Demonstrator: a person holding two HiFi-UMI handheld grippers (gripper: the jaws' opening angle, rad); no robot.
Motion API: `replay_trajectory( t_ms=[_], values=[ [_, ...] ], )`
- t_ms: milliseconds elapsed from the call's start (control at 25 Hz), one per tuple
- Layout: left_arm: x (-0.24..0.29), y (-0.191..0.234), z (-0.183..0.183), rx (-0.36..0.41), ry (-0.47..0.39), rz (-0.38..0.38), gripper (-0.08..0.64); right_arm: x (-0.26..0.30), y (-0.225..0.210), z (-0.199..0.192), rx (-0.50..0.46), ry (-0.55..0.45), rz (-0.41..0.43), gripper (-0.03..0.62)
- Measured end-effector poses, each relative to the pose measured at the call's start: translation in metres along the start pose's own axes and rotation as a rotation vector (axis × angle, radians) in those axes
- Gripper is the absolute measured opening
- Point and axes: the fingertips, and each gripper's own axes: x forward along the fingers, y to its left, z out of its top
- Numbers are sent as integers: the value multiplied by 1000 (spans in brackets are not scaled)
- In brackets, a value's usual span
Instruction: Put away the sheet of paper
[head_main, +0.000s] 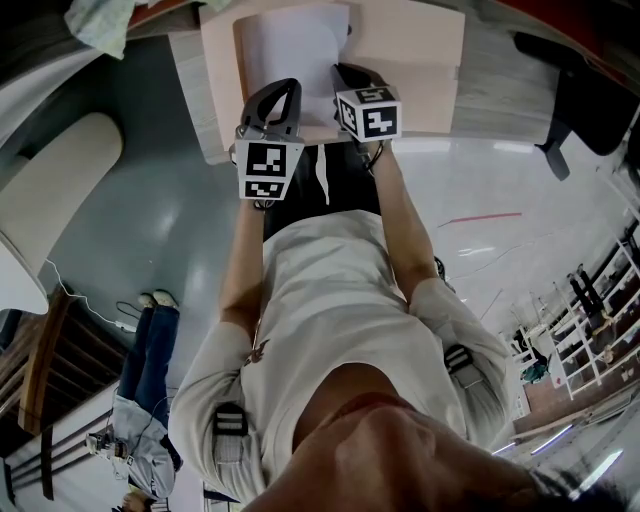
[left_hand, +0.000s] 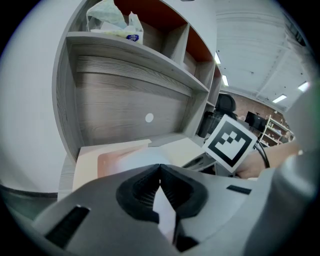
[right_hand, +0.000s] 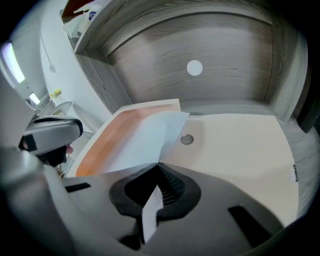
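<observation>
A white sheet of paper (head_main: 290, 50) is held over an open beige folder (head_main: 420, 50) that lies on the grey wooden desk (head_main: 192, 95). My left gripper (head_main: 288, 88) is shut on the sheet's near left edge, and my right gripper (head_main: 345, 72) is shut on its near right edge. In the left gripper view the paper (left_hand: 134, 161) runs from the closed jaws of the left gripper (left_hand: 160, 167) out over the folder (left_hand: 90, 156). In the right gripper view the sheet (right_hand: 145, 137) fans out from the right gripper (right_hand: 158, 164), covering the folder's orange-tinted left half (right_hand: 107, 137); the right half (right_hand: 235, 145) is bare.
The desk sits in a grey wooden alcove with a back panel (right_hand: 200, 50) and shelves above holding a plastic bag (left_hand: 111, 21). A snap button (right_hand: 186, 139) sits on the folder. A black office chair (head_main: 575, 85) stands at the right, a beige seat (head_main: 50, 185) at the left, and a person (head_main: 140, 400) stands behind.
</observation>
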Motion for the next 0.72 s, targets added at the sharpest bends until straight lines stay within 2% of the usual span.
replay_trajectory(
  t_ms=[720],
  values=[
    [-10, 12, -10, -18, 10, 16, 17, 20, 21, -1, -75, 28, -7, 20]
  ],
)
